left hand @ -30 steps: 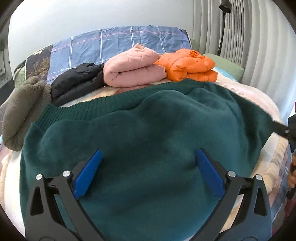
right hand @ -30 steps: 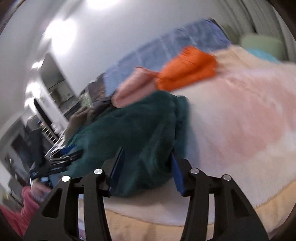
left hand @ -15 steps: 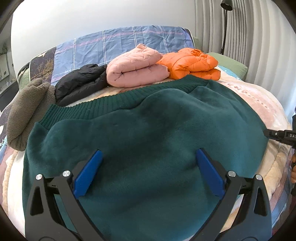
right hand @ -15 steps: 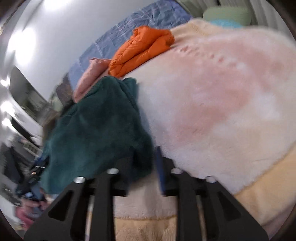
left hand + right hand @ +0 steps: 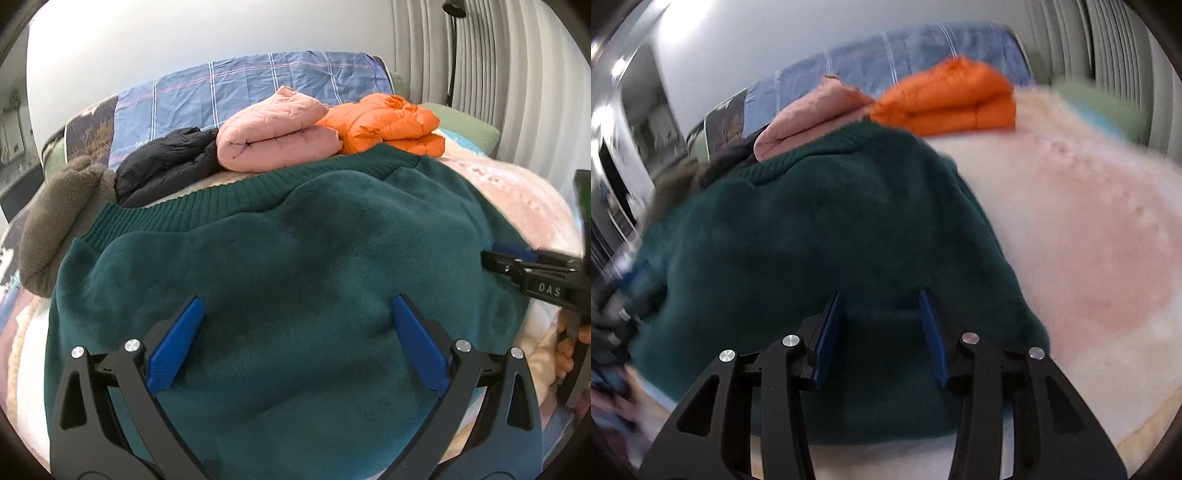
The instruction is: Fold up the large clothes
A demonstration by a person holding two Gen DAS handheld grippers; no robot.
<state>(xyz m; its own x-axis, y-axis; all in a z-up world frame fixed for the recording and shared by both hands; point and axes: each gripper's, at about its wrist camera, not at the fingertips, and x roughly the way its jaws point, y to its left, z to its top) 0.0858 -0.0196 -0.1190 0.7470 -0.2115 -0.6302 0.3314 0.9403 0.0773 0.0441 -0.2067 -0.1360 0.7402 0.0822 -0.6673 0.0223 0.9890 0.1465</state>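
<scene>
L gripper [image 5: 297,341] points fwd and down, jaws wide apart, blue pads [image 5: 177,347] well separated, nothing pinched between them. R gripper [image 5: 882,332] also angled down, jaws at a mid gap, pads parallel, w/ green cloth in the gap; if pads press it, cannot tell. In left wrist view the R gripper comes in from the right edge, and fingers of the person's right hand [image 5: 569,350] wrap its handle.

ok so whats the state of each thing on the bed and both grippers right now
green sweater: spread out, unfolded
pink jacket: folded
orange jacket: folded
black jacket: bundled
left gripper: open above sweater
right gripper: part open, over sweater edge
</scene>
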